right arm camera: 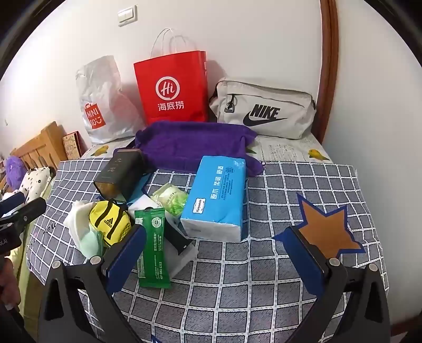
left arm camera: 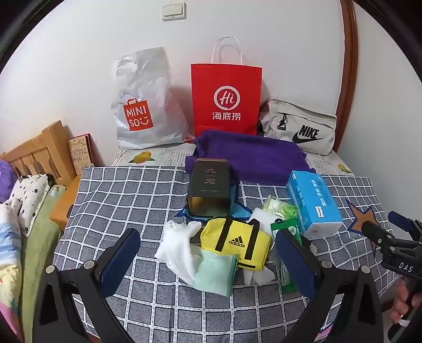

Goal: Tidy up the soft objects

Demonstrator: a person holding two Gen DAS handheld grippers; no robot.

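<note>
Both pairs of jaws are spread wide and hold nothing: the left gripper (left arm camera: 208,260) hovers over the white cloth (left arm camera: 176,248), mint towel (left arm camera: 215,271) and yellow pouch (left arm camera: 237,241), the right gripper (right arm camera: 220,260) above bare checked cloth (right arm camera: 237,290) near the green packet (right arm camera: 153,253). Beyond lie a blue tissue pack (right arm camera: 216,203), a dark tin (left arm camera: 208,191) and a purple towel (left arm camera: 248,155); behind it, three bags stand against the wall.

Wall switch (left arm camera: 174,11), wooden headboard (left arm camera: 39,153) — and a door frame (left arm camera: 349,66).
</note>
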